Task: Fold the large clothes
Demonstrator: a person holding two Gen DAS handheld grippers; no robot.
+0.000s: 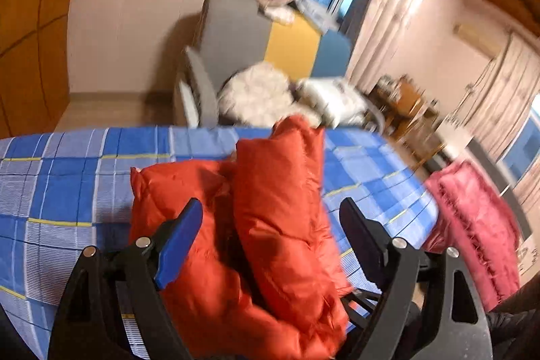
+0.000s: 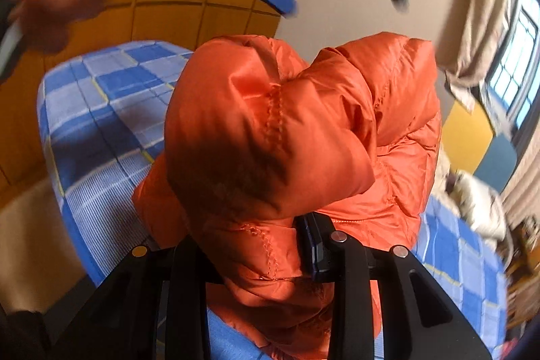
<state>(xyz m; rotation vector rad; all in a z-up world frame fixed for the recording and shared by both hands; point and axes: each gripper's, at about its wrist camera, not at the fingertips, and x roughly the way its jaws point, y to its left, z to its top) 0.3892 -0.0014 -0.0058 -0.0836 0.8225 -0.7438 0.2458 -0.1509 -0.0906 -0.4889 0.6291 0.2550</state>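
While bunched, jacket [image 2: 303, 123] prob. in rt hand-held gripper [image 2: 256, 245].

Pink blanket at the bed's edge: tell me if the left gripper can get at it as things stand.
Probably yes. The left gripper is open and empty above the orange jacket; the pink blanket lies uncovered to its right, with nothing between.

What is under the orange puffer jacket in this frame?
The orange puffer jacket lies on a blue checked bedsheet, which shows all around it. Whatever is directly beneath the bunched folds is covered and cannot be seen.
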